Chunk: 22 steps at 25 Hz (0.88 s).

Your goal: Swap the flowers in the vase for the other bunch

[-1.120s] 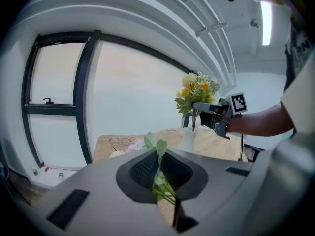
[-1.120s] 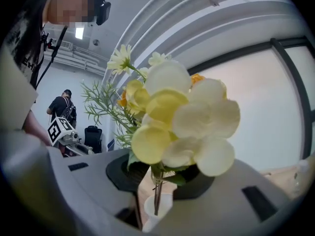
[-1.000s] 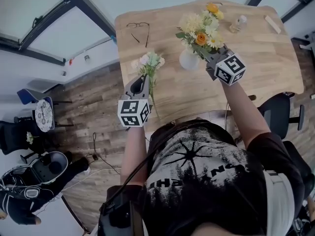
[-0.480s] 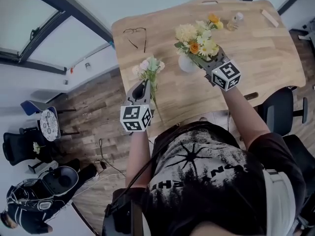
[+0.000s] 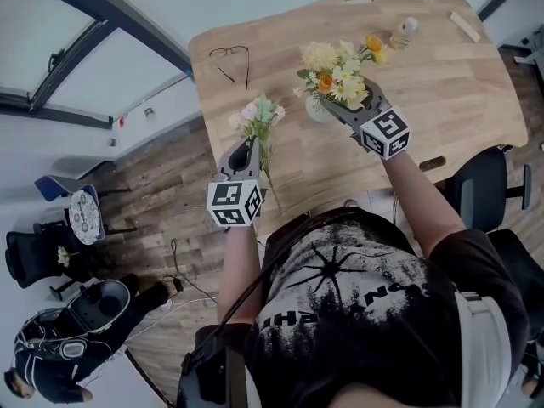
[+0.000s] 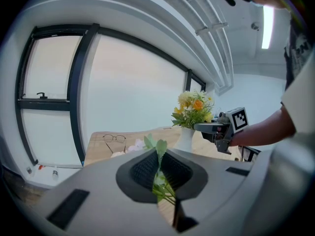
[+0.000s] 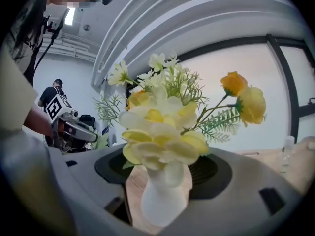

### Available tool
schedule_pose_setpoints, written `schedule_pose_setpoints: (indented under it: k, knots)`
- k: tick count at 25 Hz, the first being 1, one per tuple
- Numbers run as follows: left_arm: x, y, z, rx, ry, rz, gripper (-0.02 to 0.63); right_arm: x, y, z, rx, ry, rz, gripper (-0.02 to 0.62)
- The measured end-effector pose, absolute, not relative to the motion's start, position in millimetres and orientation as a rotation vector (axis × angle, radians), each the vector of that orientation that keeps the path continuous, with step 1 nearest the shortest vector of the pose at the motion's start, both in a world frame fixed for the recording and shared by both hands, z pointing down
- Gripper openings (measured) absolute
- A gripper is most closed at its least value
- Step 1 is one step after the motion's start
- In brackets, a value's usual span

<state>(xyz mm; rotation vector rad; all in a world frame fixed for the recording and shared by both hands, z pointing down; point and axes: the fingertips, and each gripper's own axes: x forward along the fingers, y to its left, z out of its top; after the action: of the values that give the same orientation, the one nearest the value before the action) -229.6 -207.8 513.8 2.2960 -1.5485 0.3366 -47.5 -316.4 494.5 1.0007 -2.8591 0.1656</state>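
step: yellow bunch (image 7: 157, 132) seated in vase (image 7: 161, 198) | my right tongs (image 5: 344, 107) just opened, astride vase | left tongs (image 6: 158, 168) clamp pale bunch (image 5: 257, 113) | next: withdraw right cleanly

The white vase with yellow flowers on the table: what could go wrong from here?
1. The right gripper's fingers have just been opening, with the vase between them; backing out crookedly could tip it and its tall yellow flowers.
2. The left gripper pinches the pale bunch by thin stems, which may slip or bend.

Black T-shirt (image 5: 357, 308) with white forest print
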Motion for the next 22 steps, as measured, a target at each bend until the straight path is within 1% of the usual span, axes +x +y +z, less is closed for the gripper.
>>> schedule_pose_setpoints:
  k: [13, 22]
  knots:
    - [-225, -210, 507, 2.295, -1.574, 0.306, 0.026, -49, -312, 520, 0.932, -2.801, 0.217, 0.307]
    - [-222, -208, 490, 2.285, -1.641, 0.252, 0.026, -23, -297, 515, 0.924, -2.811, 0.293, 0.305]
